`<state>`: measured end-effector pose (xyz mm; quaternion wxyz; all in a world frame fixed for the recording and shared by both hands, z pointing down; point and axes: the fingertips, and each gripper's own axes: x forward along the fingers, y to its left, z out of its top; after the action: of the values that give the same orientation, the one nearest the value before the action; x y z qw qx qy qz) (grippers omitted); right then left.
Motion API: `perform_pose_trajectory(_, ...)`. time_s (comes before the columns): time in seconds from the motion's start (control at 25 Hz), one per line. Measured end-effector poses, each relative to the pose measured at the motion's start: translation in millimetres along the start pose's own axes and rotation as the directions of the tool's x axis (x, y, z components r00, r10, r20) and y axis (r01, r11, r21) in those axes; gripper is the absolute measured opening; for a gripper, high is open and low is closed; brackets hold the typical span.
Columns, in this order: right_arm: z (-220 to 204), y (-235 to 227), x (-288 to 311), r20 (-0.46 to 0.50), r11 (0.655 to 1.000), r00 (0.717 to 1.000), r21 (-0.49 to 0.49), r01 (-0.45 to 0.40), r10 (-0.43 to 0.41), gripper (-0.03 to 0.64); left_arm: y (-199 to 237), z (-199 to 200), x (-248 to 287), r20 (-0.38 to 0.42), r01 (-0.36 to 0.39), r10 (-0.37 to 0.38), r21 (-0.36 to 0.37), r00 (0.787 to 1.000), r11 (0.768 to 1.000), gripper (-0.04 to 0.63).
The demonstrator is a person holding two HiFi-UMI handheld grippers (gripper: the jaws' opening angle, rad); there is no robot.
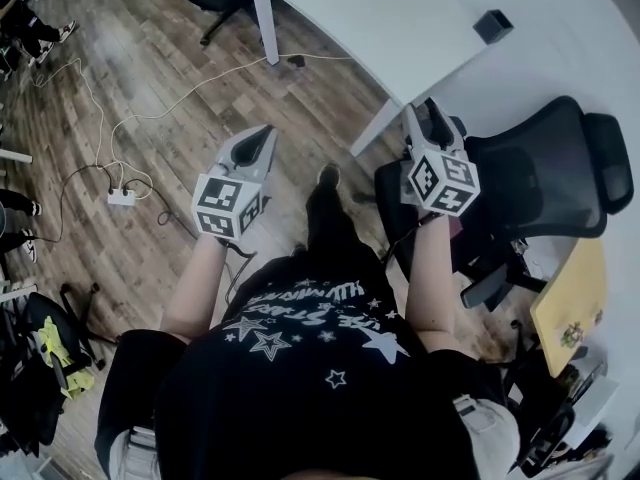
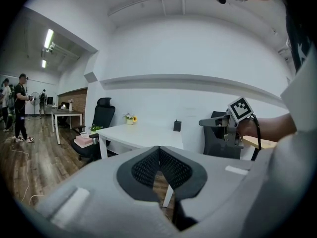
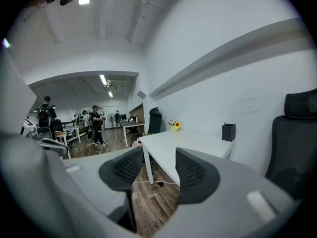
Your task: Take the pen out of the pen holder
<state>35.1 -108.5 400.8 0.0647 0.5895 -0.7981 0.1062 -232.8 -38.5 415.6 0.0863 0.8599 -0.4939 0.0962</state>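
Observation:
The black pen holder (image 1: 493, 26) stands near the right edge of the white table (image 1: 400, 38), well ahead of both grippers. It also shows small in the left gripper view as the pen holder (image 2: 177, 126) and in the right gripper view as the pen holder (image 3: 228, 132). A pen in it is too small to make out. My left gripper (image 1: 260, 136) hangs over the wooden floor, its pads (image 2: 171, 165) meeting at the tips with nothing between them. My right gripper (image 1: 426, 118) is beside the table leg, its pads (image 3: 195, 172) apart and empty.
A black office chair (image 1: 545, 183) stands just right of my right gripper, with a yellow board (image 1: 570, 303) beyond it. Cables and a power strip (image 1: 122, 196) lie on the floor at left. A flower pot (image 3: 174, 125) sits on the table's far end. People (image 3: 95, 123) stand far back.

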Motion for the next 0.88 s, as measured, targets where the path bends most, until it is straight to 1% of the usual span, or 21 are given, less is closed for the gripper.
perform_pose_trajectory(0.12,8.7,-13.4,36.2,0.003,1.0,1.0,0.0,0.005,-0.005,0.213,15.2,10.2,31.6,0.005,0.007,-0.007,0.007,1.0,1.0,0.01)
perform_pose_trajectory(0.28,21.4,-36.5,92.5,0.012,1.0,1.0,0.005,0.009,-0.009,0.213,36.3,23.6,86.9,-0.001,0.024,-0.024,0.028,1.0,0.999,0.009)
perform_pose_trajectory(0.52,44.4,-89.4,173.6,0.012,0.999,0.999,0.02,0.039,-0.039,0.213,61.3,49.0,184.6,-0.024,0.066,-0.065,0.04,0.998,0.997,0.009)
perform_pose_trajectory(0.68,54.8,-138.8,214.7,0.005,0.996,0.996,0.031,0.088,-0.088,0.213,69.0,68.7,253.9,-0.031,0.111,-0.109,0.053,0.994,0.992,0.009)
perform_pose_trajectory(0.88,65.1,-198.5,250.9,0.007,0.985,0.987,0.057,0.161,-0.161,0.213,68.4,90.5,329.5,-0.033,0.167,-0.165,0.07,0.986,0.983,0.009)
